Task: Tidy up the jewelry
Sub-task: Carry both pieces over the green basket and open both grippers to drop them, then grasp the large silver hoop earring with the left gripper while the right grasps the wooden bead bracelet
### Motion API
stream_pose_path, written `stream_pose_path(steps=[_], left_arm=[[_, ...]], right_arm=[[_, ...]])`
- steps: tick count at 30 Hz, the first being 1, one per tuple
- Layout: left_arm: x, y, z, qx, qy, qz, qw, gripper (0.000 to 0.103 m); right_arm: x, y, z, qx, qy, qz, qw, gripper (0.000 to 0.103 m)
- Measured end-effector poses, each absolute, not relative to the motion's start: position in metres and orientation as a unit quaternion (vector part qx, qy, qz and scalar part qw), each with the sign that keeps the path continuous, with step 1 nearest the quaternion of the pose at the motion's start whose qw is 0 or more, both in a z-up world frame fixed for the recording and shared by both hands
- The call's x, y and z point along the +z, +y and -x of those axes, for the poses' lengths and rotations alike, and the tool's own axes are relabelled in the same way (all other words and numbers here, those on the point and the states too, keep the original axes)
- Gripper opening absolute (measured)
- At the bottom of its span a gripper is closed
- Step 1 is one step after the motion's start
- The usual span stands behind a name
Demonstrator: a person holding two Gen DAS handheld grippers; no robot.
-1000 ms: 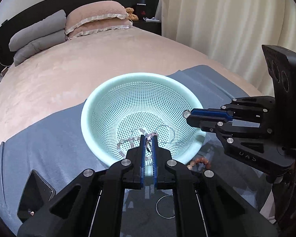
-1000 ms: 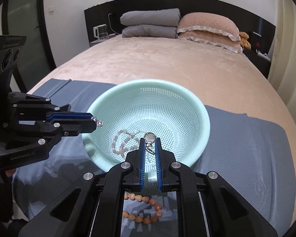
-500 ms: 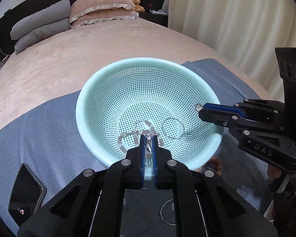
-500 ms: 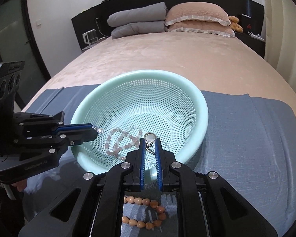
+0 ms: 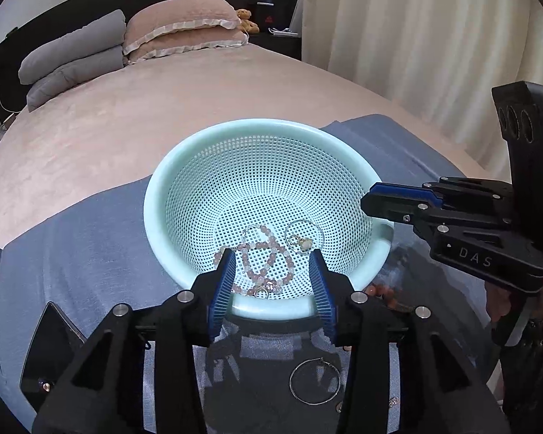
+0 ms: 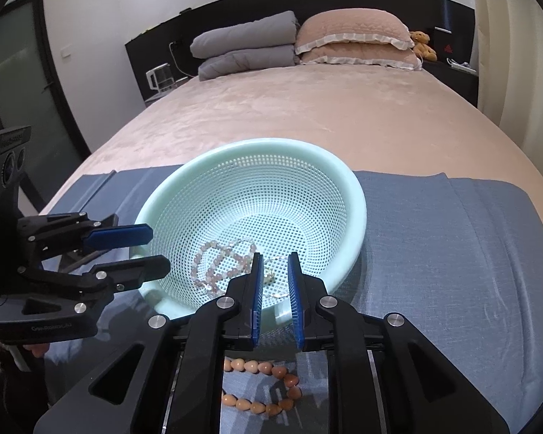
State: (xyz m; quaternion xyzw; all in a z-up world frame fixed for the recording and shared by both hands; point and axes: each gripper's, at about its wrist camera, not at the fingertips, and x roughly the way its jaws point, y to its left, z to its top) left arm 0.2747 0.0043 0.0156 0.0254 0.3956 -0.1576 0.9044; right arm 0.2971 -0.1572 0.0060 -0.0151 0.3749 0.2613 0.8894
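We see the mint basket (image 5: 184, 195) on the blue cloth (image 6: 434, 238), holding 1 pink bead bracelet (image 5: 268, 253). Both the left gripper (image 5: 273, 266) and right gripper (image 6: 274, 271) hover spread and empty. Below the right gripper lies the orange bead bracelet (image 6: 264, 385); below the left, seemingly a hoop (image 5: 315, 381).

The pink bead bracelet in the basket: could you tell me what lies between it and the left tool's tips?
Nothing: the left wrist view shows the open left tool framing the pink bead bracelet inside the mint basket.
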Motion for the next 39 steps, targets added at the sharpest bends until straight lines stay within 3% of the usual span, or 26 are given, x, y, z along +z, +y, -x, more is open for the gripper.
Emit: stream_pose_path(steps=[9,18,20,23,31,39], left_arm=[[0.020,0.011,-0.254,-0.153,0.385,-0.038,0.909,0.064],[0.014,0.023,-0.235,-0.146,0.390,-0.034,0.909,0.072],[0.012,0.028,-0.230,-0.142,0.392,-0.032,0.908,0.075],[0.006,0.034,-0.224,-0.141,0.395,-0.025,0.907,0.079],[-0.029,0.027,-0.212,-0.164,0.419,-0.027,0.893,0.081],[-0.062,0.004,-0.210,-0.200,0.441,-0.042,0.874,0.081]], right_arm=[[0.006,-0.174,-0.292,0.250,0.382,-0.004,0.890,0.020],[0.000,-0.190,-0.273,0.225,0.393,-0.008,0.892,0.041],[-0.003,-0.194,-0.269,0.213,0.396,-0.004,0.893,0.055],[-0.009,-0.200,-0.263,0.198,0.399,0.003,0.895,0.064],[-0.035,-0.202,-0.254,0.190,0.421,0.004,0.887,0.072],[-0.059,-0.183,-0.251,0.200,0.439,0.021,0.876,0.073]])
